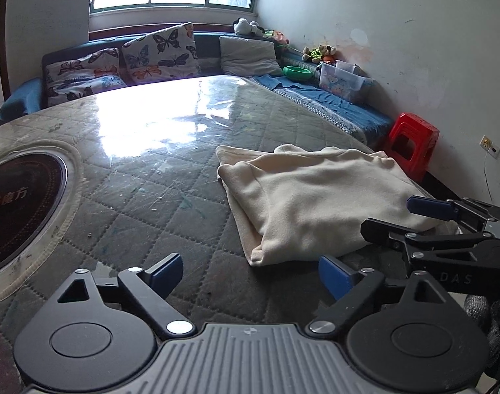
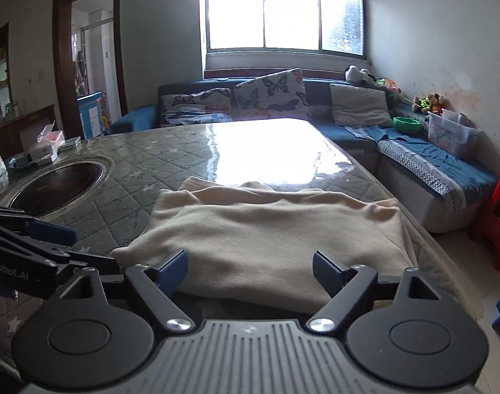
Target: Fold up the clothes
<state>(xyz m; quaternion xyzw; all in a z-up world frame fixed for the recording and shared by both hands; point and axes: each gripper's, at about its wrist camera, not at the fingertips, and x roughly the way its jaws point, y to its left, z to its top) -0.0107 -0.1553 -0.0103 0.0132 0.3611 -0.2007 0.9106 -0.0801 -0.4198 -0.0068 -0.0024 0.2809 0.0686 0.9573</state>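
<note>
Cream fleece garment (image 2: 276, 229) lies folded into a compact rectangle on the quilted, plastic-covered counter (image 1: 145, 197), at my 12 o'clock. Left fingers (image 1: 250, 271) and right fingers (image 2: 250, 269) both wide, empty. Folding looks nearly complete; perhaps one last fold remains.

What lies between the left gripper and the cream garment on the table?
Only bare quilted table cover, seen in the left wrist view: the open left gripper sits short of the folded cream garment.
</note>
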